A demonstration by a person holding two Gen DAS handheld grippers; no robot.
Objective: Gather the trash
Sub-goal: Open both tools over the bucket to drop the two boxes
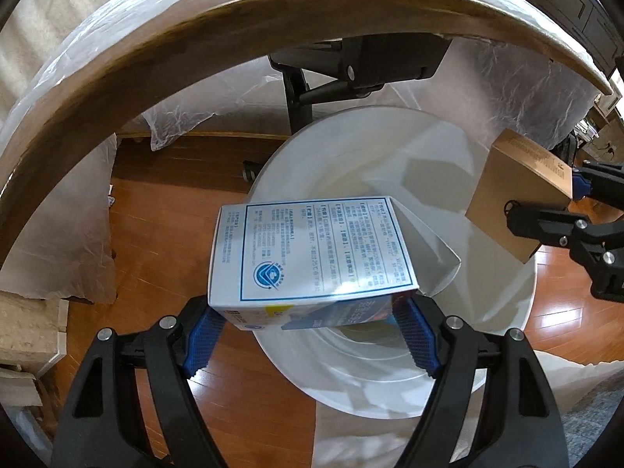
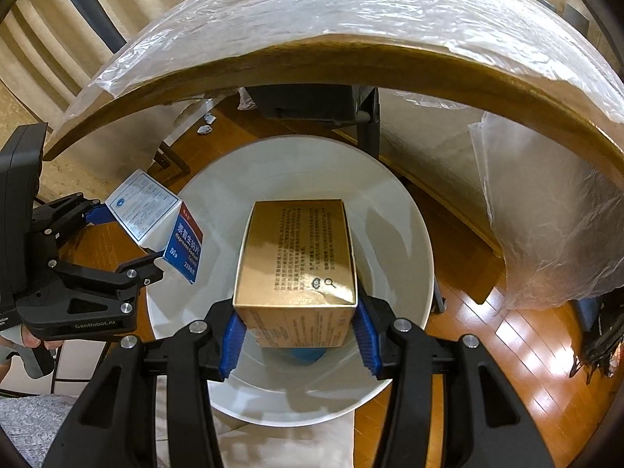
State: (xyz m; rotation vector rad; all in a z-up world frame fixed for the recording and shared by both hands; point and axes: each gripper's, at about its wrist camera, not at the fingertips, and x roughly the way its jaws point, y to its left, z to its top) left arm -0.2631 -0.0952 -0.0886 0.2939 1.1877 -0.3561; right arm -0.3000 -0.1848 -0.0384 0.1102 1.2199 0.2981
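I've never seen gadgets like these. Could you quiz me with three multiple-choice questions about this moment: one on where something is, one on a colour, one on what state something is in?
1. Where is the white bin?
A. on the tabletop
B. on the wooden floor by the table edge
C. on a chair

2. What colour is the box in the right gripper?
A. golden brown
B. green
C. black

3. How is the left gripper?
A. wide open and empty
B. lying on the floor
C. shut on the white and blue box

Answers:
1 B: floorboards surround the bin below the table edge.
2 A: the golden brown box fills that grip.
3 C: both blue pads press the box's sides over the bin.
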